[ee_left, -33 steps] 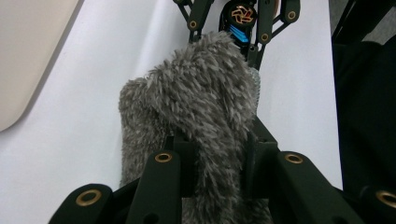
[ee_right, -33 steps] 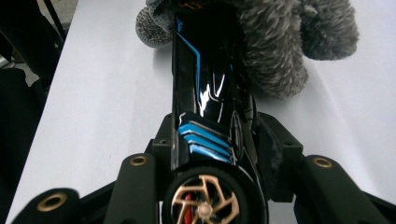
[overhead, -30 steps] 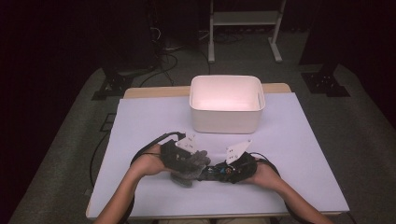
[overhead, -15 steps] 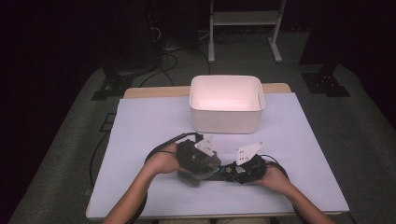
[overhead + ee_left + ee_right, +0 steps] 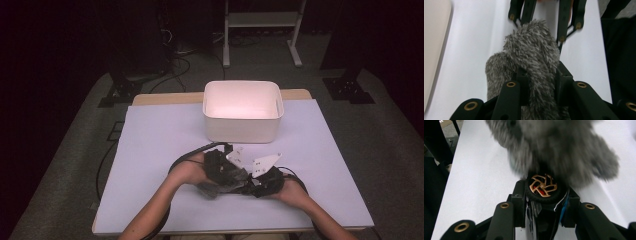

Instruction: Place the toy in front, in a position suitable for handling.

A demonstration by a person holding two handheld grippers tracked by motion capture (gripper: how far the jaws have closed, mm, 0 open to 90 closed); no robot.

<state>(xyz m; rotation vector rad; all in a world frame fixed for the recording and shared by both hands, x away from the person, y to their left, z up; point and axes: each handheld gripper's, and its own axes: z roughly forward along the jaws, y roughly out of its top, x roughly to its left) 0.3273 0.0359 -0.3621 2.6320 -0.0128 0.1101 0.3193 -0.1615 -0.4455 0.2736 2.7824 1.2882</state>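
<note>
Here — grey fluffy cloth (image 5: pixel 531 62) between left tool (image 5: pixel 540 82) jaws

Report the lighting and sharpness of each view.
High view: dark surroundings, white plastic bin lit pinkish, slightly overexposed. Left gripper view: grey fluffy fabric sharp, even light. Right gripper view: the fabric blurred, small black toy wheel with copper spokes in focus.

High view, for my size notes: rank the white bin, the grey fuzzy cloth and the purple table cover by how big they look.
1. Table cover
2. White bin
3. Fuzzy cloth, partly hidden by the tools, so its full size is unsure.
</note>
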